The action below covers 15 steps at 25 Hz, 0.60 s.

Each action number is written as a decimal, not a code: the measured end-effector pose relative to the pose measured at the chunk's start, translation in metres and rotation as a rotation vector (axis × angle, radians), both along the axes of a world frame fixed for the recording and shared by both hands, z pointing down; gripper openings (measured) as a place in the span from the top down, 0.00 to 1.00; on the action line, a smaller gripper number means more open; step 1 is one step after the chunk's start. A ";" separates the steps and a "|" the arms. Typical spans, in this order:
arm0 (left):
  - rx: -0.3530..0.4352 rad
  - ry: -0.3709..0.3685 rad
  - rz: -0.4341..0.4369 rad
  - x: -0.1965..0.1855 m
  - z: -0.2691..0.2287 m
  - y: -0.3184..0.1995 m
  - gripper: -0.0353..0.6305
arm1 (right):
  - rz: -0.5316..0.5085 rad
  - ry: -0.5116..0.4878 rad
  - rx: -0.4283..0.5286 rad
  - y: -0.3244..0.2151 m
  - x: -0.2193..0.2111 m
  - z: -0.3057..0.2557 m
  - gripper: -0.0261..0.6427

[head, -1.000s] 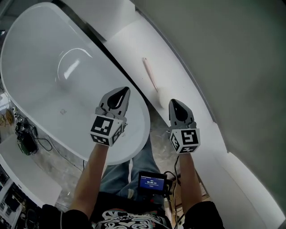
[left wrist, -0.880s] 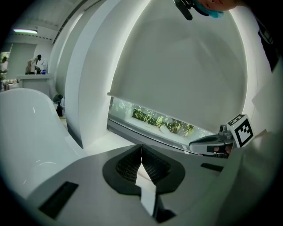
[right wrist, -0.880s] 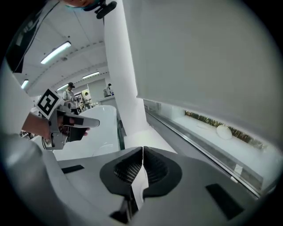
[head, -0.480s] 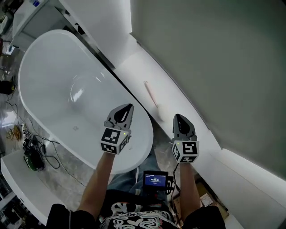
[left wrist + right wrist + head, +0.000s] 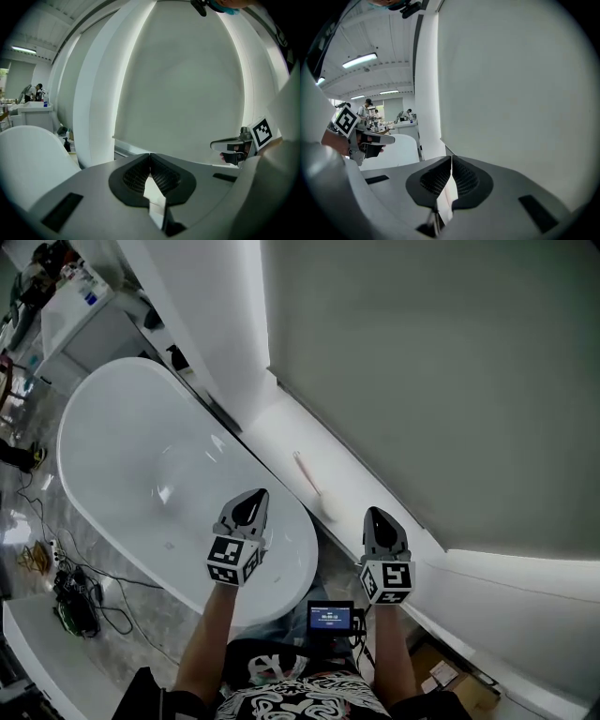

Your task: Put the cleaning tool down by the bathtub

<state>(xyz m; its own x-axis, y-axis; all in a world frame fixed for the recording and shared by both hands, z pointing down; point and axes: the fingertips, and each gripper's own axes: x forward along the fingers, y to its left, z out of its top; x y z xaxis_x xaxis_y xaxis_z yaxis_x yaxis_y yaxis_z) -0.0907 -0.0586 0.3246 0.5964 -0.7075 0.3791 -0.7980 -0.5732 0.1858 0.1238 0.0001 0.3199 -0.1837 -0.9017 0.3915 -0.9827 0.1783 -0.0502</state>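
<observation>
Grey wall [image 5: 422,381], tangled cables [image 5: 73,607] on marble floor [image 5: 141,626], small lit screen [image 5: 330,618]

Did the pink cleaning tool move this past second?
No. The cleaning tool lies at the same spot on the ledge beside the bathtub; only the view shifted.

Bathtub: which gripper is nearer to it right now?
Left. The left gripper hangs over the bathtub's near end. The right gripper is off to its side, past the rim, over the ledge by the wall.
</observation>
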 end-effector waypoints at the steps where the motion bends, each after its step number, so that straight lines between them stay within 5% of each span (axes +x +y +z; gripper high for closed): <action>1: 0.014 0.003 -0.002 -0.003 -0.010 0.004 0.92 | 0.011 0.003 0.010 0.005 -0.001 -0.009 0.92; 15: 0.195 0.040 0.028 -0.012 -0.127 0.059 0.92 | 0.131 -0.053 0.144 0.067 -0.014 -0.111 0.92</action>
<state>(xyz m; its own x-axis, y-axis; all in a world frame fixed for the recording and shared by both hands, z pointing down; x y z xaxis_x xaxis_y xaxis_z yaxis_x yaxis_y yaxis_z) -0.1032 0.0003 0.1979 0.6287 -0.7481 0.2123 -0.7755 -0.6233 0.1005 0.1101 0.0672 0.2093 -0.0779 -0.9652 0.2497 -0.9946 0.0581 -0.0855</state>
